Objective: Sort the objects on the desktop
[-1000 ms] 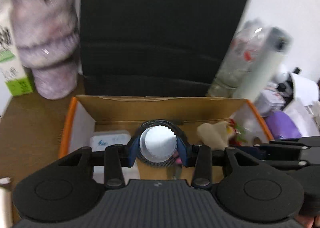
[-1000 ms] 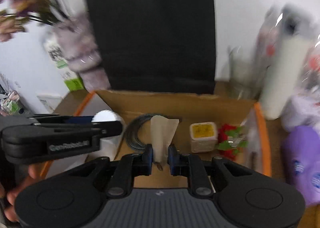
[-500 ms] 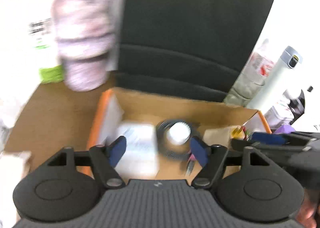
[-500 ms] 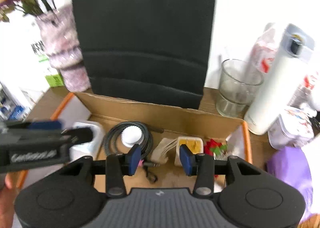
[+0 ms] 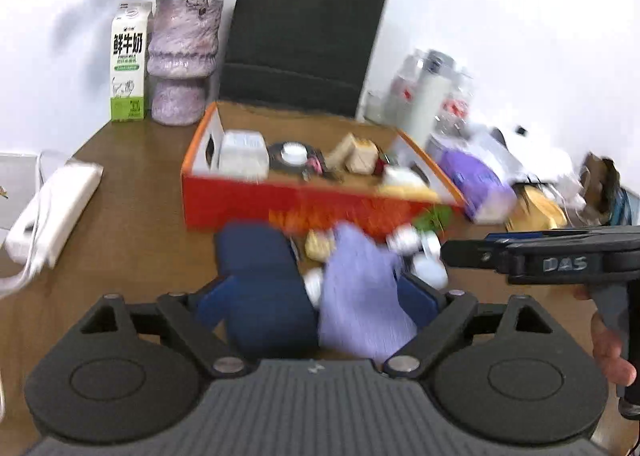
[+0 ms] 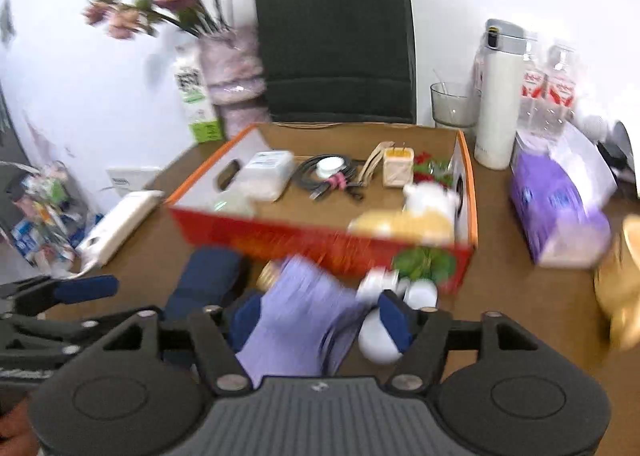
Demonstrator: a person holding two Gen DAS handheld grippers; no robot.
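Observation:
An orange cardboard box [image 5: 240, 204] [image 6: 280, 236] stands mid-table. Inside lie a white round lid [image 5: 293, 152] [image 6: 330, 165] on a black cable coil, a beige paper packet [image 5: 344, 150] [image 6: 374, 166], a white case and a red flower. In front of the box lie a dark blue pouch [image 5: 260, 276] [image 6: 208, 280], a purple packet [image 5: 360, 296] [image 6: 300, 312] and small white bottles [image 6: 380, 340], all blurred. My left gripper [image 5: 316, 302] and right gripper [image 6: 320, 320] hover above these, jaws opening wide. No pad presses on anything.
A milk carton [image 5: 128, 64], a purple vase [image 5: 180, 56] and a black paper bag [image 5: 304, 40] stand behind the box. At its right are a glass [image 6: 454, 104], a white flask [image 6: 500, 96] and a purple tissue pack [image 6: 556, 208]. A white power strip [image 5: 52, 208] lies left.
The left gripper let go of the white lid and the right of the beige packet, both inside the box. Both grippers pulled back toward the table's near side with jaws spreading.

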